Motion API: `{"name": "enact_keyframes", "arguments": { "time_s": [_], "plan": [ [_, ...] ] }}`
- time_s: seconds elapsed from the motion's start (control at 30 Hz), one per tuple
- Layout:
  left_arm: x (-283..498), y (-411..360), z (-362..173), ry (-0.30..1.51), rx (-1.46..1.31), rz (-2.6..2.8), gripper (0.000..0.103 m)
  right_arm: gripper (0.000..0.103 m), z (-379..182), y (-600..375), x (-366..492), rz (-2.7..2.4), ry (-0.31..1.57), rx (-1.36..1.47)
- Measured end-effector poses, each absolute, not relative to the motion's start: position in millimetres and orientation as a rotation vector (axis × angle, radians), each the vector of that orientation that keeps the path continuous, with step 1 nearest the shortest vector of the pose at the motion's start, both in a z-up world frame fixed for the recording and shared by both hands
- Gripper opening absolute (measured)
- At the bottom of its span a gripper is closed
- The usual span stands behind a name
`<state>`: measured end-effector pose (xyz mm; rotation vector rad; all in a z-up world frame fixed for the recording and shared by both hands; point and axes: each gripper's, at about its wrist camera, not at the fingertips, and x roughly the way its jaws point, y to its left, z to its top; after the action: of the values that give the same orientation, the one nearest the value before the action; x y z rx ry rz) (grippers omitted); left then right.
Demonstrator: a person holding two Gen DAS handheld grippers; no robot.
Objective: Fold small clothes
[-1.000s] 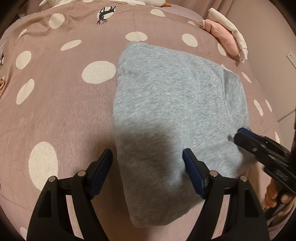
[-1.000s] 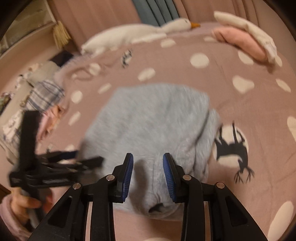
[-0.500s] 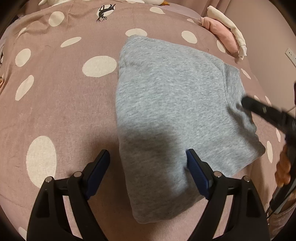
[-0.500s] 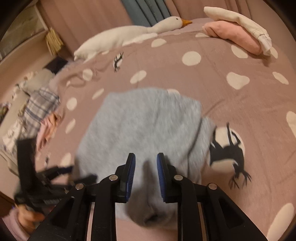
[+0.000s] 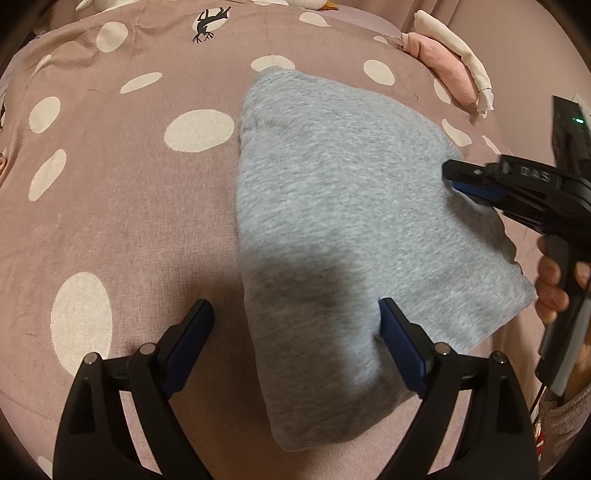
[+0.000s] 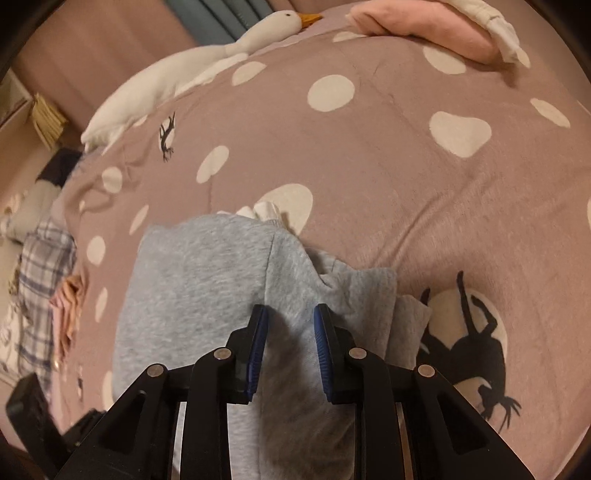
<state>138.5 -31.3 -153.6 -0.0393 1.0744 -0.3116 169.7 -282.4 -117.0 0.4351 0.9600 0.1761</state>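
A grey fleece garment [image 5: 332, 221] lies folded on the pink polka-dot bedspread [image 5: 110, 184]. My left gripper [image 5: 295, 325] is open wide, its fingers straddling the garment's near left edge. My right gripper [image 6: 288, 325] hovers over the garment's right side [image 6: 207, 288] with its jaws a small gap apart and nothing clamped between the pads. It also shows in the left wrist view [image 5: 465, 181], its tip over the cloth's right edge.
Folded pink and cream clothes [image 6: 436, 29] lie at the far right of the bed. A white plush goose [image 6: 192, 70] lies along the far edge. A pile of plaid and pink clothes [image 6: 48, 266] sits at the left.
My right gripper has risen and moved along the garment's right side toward the far end, its jaws narrowing then widening slightly. The left gripper has drawn back a little and stays open.
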Motion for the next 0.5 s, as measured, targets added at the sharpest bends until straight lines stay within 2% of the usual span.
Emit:
{"name": "enact_keyframes", "arguments": {
  "time_s": [0.27,0.5],
  "plan": [
    [139.1,-32.6,-153.2,1.074,-0.033,-0.300,0.091,0.023,-84.2,-249.5,113.5,0.348,0.877,0.227],
    [134.7,-34.4,-144.9,1.047,-0.025,-0.293,0.089,0.023,-104.7,-240.8,89.5,0.344,0.924,0.063]
  ]
}}
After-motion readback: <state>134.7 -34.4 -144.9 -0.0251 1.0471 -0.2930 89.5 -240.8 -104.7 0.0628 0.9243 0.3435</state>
